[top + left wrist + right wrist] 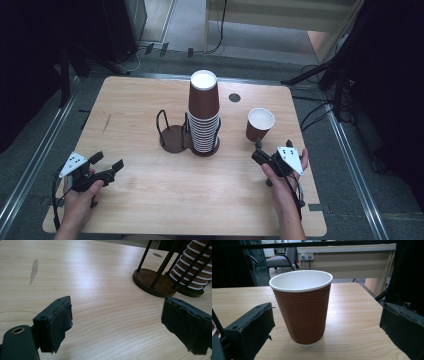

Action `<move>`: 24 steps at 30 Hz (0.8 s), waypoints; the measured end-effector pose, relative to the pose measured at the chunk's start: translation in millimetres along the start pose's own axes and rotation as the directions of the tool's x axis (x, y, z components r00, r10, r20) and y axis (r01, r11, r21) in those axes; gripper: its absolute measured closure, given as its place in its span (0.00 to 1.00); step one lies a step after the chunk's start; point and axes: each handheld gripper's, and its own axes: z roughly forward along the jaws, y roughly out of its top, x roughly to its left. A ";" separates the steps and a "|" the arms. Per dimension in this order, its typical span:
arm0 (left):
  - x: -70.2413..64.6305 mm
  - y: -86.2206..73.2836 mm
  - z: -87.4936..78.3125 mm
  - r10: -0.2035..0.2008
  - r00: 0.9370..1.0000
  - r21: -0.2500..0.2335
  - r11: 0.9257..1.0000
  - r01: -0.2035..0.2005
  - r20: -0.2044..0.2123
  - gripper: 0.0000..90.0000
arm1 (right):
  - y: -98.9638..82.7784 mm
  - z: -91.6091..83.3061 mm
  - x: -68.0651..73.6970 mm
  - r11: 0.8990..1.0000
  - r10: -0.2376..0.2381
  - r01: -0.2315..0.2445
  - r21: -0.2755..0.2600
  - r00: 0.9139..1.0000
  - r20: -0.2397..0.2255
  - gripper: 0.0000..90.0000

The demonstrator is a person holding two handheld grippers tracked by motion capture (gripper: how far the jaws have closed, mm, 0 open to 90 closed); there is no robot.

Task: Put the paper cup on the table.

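- Near the right front of the table (pixel 150 200), the right tongs (pixel 258 150) stand open, their jaws spread wide and gripping nothing.
- Just ahead of those jaws a single brown ribbed paper cup (pixel 259 124) stands upright on the wood, mouth up, white inside; in the right gripper view the cup (pixel 302 307) sits between the two black jaws but touches neither.
- A hand (pixel 280 182) holds the right tongs from behind, the forearm coming in from the table's near edge.
- At the left front, the left tongs (pixel 107 162) are also open and empty, held low over the table and pointing toward the middle.
- From the left gripper view, bare wood lies between the jaws, with a pale scuff mark (pixel 33 270) farther off.
- At the middle of the table stands a dark cup holder (pixel 175 137) with two round bases and thin upright wire loops.
- Its left bay is empty; its right bay carries a tall stack of brown cups (pixel 204 115), nested mouth up, well apart from both tongs.
- Behind the stack, a small dark round hole (pixel 234 97) sits in the tabletop.
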 end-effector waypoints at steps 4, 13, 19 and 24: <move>0.0 0.0 0.0 0.000 1.000 0.001 1.000 0.000 0.000 0.12 | -1.7 -6.1 -3.4 1.000 0.007 -0.007 -0.002 1.000 -0.002 0.00; -0.3 -0.2 0.2 0.000 1.000 0.002 1.000 0.000 0.001 0.12 | -6.8 -18.3 -9.3 1.000 0.009 -0.009 0.004 1.000 -0.001 0.00; -0.1 -0.2 0.2 -0.003 1.000 0.003 1.000 0.003 0.003 0.12 | -12.0 -25.4 -11.8 1.000 0.005 -0.005 0.011 1.000 -0.003 0.00; 0.1 -0.2 0.2 -0.004 1.000 0.003 1.000 0.004 0.005 0.12 | -15.7 -31.2 -14.1 1.000 -0.002 0.002 0.016 1.000 -0.002 0.00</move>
